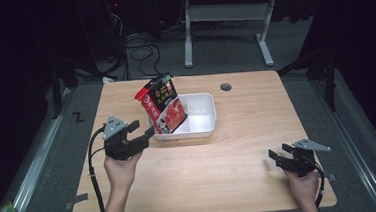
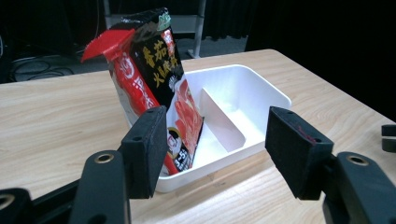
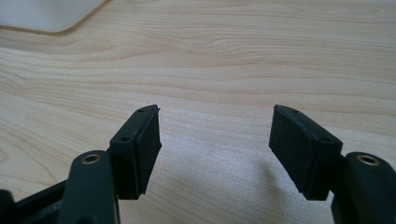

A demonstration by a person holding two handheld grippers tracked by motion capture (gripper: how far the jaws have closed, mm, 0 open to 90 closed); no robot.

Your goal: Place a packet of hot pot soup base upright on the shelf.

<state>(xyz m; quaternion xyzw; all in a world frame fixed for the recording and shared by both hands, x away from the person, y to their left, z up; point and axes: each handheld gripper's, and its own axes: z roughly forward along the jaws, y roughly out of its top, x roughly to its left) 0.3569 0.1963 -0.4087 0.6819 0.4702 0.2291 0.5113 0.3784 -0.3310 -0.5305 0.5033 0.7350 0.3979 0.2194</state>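
Red-black packet with Chinese lettering upright in white tray; both tongs spread, empty.

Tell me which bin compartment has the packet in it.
The one nearest the left gripper: the packet stands tilted in that compartment of the white bin. Across the divider, the other compartment is empty.

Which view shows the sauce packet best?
Left gripper view: the sauce packet stands close and tilted in the white tray's left compartment, print legible. High view shows it smaller, leaning at the tray's left end. Right gripper view catches just a tray corner, no packet.
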